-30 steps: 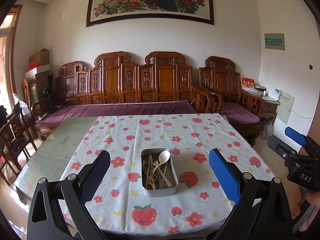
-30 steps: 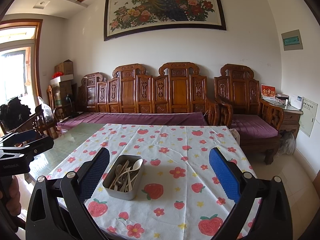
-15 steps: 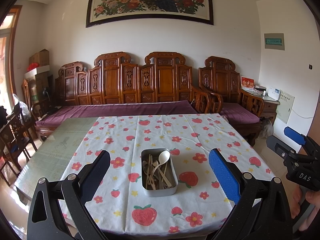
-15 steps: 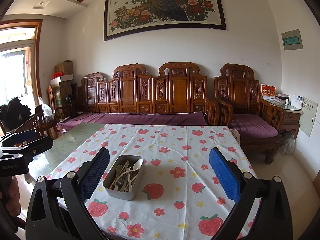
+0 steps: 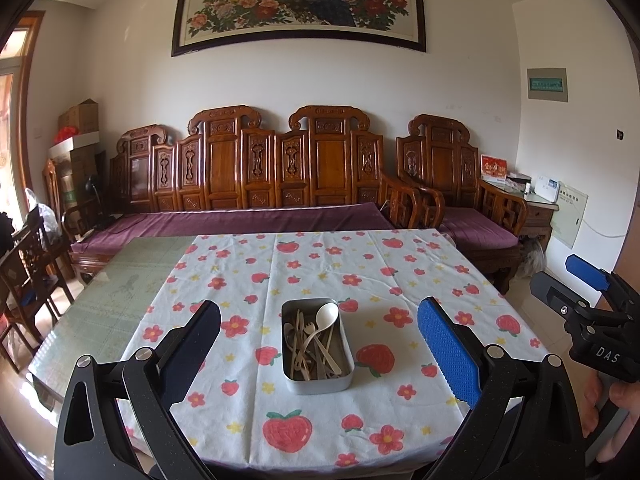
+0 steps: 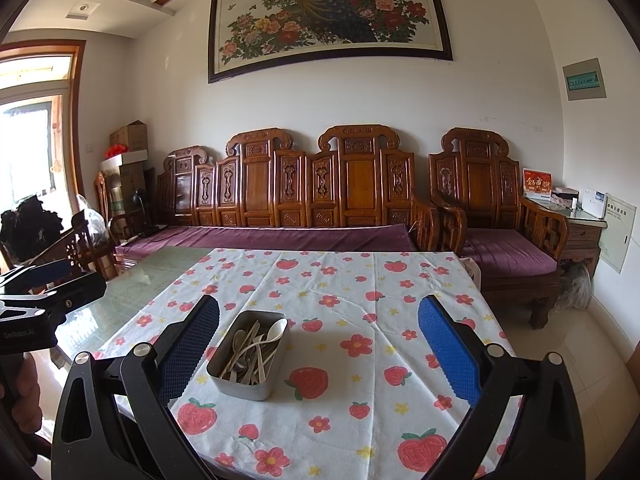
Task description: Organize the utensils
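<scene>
Two grippers hover wide open, nothing grasped. Left gripper (image 5: 319, 354) frames the metal tin (image 5: 317, 380) of utensils (image 5: 314, 342) dead ahead, long axis pointing away. Right gripper (image 6: 319, 354) sees it left of centre, so left looks better lined up.

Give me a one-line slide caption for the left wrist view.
Open left gripper faces a metal tin of mixed utensils on a strawberry-print tablecloth.

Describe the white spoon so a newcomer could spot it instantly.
On the strawberry-print tablecloth sits one metal tin of mixed utensils. The white spoon leans at its far end, its round bowl poking above the rim, paler and broader than the rest.
</scene>
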Available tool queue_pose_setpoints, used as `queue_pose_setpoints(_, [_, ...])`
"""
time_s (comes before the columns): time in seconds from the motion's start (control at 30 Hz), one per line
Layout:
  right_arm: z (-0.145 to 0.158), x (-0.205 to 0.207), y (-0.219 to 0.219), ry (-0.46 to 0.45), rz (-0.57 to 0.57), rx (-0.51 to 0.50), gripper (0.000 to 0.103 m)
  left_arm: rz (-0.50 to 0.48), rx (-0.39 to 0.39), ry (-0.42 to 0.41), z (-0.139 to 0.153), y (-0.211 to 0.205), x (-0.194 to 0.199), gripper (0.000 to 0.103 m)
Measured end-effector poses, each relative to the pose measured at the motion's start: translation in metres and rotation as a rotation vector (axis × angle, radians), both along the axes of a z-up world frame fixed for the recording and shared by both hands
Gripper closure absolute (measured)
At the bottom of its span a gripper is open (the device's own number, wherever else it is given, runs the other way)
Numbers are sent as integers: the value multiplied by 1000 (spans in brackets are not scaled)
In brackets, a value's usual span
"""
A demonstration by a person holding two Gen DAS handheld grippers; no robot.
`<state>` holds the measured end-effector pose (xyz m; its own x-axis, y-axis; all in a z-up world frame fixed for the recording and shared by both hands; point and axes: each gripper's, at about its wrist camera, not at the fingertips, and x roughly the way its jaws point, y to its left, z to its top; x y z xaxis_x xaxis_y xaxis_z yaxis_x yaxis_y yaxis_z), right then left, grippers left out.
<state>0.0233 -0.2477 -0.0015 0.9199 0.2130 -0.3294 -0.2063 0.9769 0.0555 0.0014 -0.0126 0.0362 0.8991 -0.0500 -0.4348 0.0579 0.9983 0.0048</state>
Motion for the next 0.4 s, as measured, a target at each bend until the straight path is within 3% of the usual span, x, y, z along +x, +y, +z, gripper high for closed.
queue_pose_setpoints(0.4, [-2,-1,2,0,1,4,3,-1,-1,0,2,-2,0,8])
